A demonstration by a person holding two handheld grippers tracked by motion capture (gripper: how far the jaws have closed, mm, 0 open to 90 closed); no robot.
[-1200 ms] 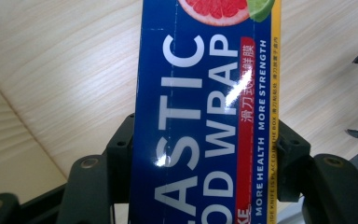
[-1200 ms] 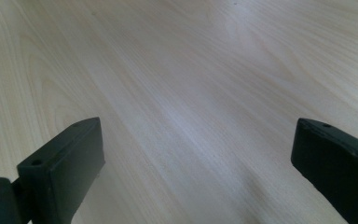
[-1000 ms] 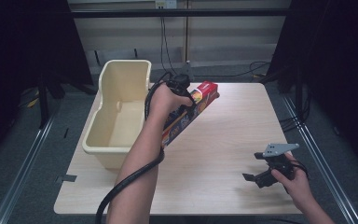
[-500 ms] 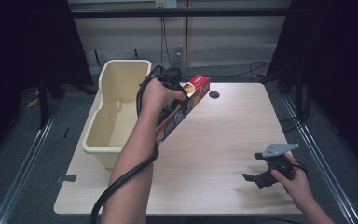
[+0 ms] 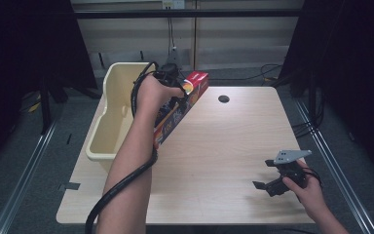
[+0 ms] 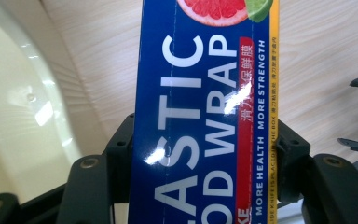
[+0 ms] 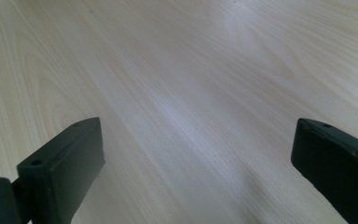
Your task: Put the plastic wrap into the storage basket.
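Plastic wrap box [image 6: 200,116] | long, blue | white lettering | grapefruit picture

The blue box [image 6: 200,116] reads "PLASTIC FOOD WRAP", "MORE STRENGTH".

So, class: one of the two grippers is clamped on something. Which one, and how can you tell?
The left gripper: its jaws press both sides of the blue plastic wrap box. The right gripper rests open above bare table.

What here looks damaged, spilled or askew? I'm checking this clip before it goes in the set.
Nothing stands out. The plastic wrap box looks intact, held slantwise in the left gripper beside the cream bin.
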